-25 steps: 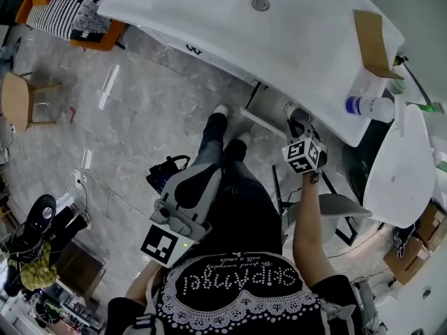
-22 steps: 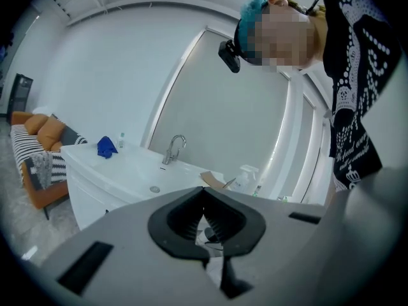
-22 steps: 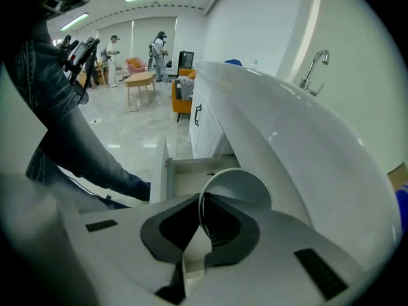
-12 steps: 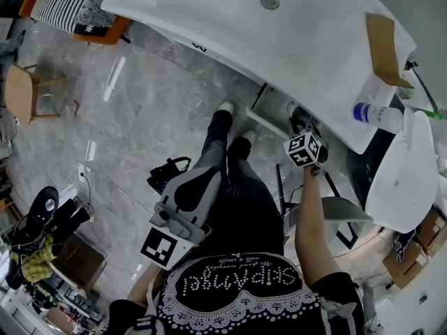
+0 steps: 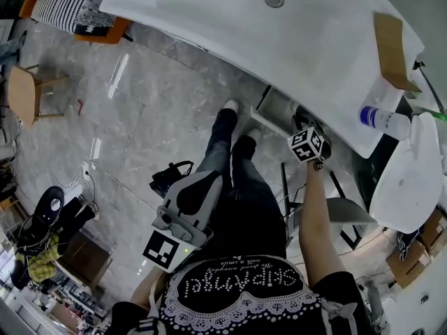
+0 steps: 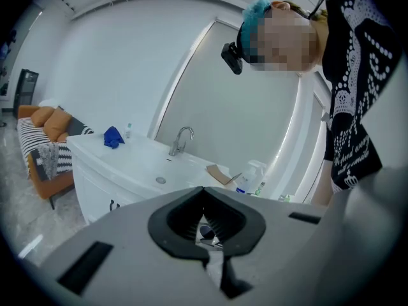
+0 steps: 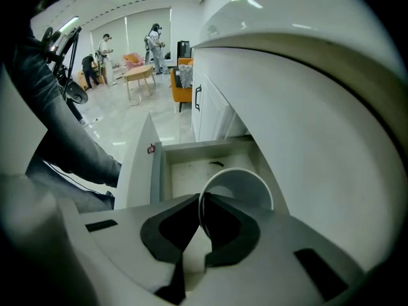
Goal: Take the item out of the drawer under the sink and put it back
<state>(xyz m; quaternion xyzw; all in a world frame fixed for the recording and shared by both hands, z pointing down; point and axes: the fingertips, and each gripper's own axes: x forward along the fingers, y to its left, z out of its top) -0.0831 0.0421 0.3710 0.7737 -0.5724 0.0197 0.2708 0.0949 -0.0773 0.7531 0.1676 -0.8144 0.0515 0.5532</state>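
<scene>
Under-sink drawer [image 7: 204,164] stands open beyond the jaws; right gripper [image 7: 200,218], clamped on white cup [image 7: 245,187] rim, has descended, so return judged under way; left gripper [image 6: 205,228] closed, empty.

Open studio hall with sink vanity [image 5: 314,54], sofa [image 5: 70,9] and marble floor [image 5: 154,110].

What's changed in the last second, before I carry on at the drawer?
The right gripper, shut on the cup's rim, has sunk a little toward the open drawer under the sink. No grab or release shows. The left gripper stayed by the lap, shut and empty, and the drawer stayed open.
</scene>
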